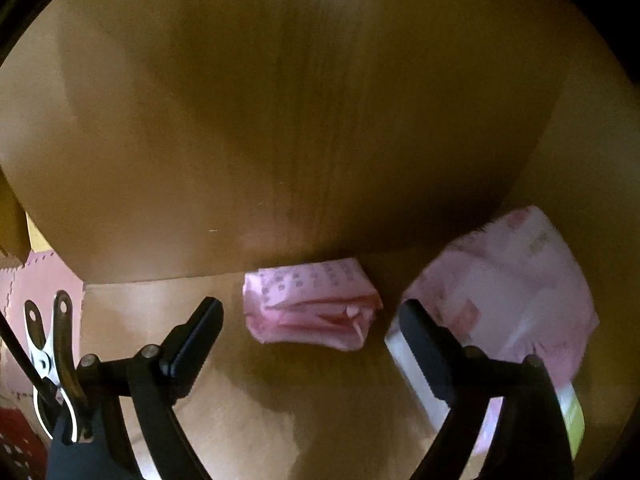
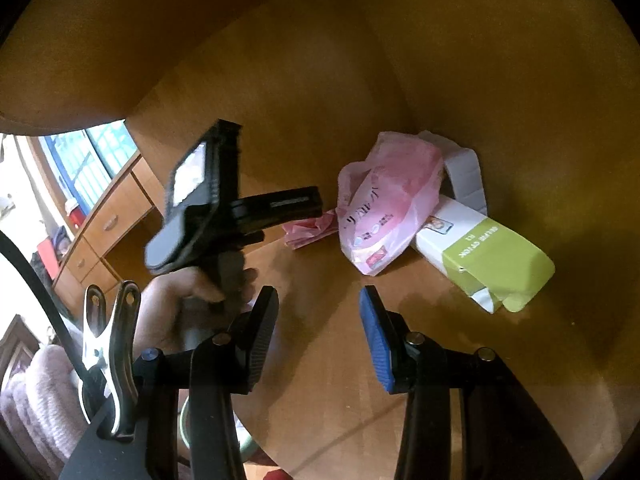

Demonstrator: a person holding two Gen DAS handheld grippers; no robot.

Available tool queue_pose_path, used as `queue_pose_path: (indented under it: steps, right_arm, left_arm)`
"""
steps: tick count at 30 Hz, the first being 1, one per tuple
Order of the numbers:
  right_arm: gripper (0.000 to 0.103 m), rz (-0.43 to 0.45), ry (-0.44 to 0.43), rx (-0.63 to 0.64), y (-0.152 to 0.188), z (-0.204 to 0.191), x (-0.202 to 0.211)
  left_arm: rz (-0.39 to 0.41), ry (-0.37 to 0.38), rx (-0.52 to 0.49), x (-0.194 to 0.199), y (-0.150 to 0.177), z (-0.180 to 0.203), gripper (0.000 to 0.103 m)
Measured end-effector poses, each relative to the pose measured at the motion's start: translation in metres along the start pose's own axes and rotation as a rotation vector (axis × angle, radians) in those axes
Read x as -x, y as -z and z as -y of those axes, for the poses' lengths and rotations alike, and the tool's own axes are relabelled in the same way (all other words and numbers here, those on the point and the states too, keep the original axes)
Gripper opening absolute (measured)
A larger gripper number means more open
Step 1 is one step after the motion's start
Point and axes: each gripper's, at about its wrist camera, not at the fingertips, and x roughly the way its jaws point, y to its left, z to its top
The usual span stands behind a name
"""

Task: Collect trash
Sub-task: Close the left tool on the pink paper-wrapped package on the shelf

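Observation:
A small crumpled pink wrapper lies on the wooden desk, close to the back wall. My left gripper stands wide open just in front of it, a finger on each side, and the pads do not touch it. To its right lie a larger pink plastic pack and a white and green carton. Nearer the desk's front, my right gripper is open with nothing between its fingers.
Wooden walls close the desk in at the back and right. A white cardboard piece stands behind the pink pack. A hand holds the left gripper. Drawers stand at the far left, and a green rim shows below the desk edge.

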Motion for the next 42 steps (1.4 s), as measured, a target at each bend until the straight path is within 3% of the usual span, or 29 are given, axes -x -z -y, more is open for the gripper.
queue_pose_path:
  steps: [13, 20, 33, 42]
  right_arm:
    - [0.043, 0.0, -0.019, -0.038, 0.002, 0.005, 0.004]
    - [0.043, -0.006, -0.02, -0.036, 0.003, 0.001, 0.0]
    - [0.043, -0.024, -0.001, -0.029, 0.005, -0.005, -0.014]
    - [0.043, -0.04, 0.014, -0.035, 0.008, -0.013, -0.025]
  left_arm:
    - [-0.078, -0.043, 0.039, -0.038, -0.009, -0.004, 0.092]
    - [-0.036, -0.082, 0.03, -0.038, -0.004, -0.008, 0.084]
    - [-0.013, 0.005, 0.002, -0.001, 0.032, -0.047, 0.08]
    - [0.063, 0.03, -0.046, 0.042, 0.074, -0.057, 0.08]
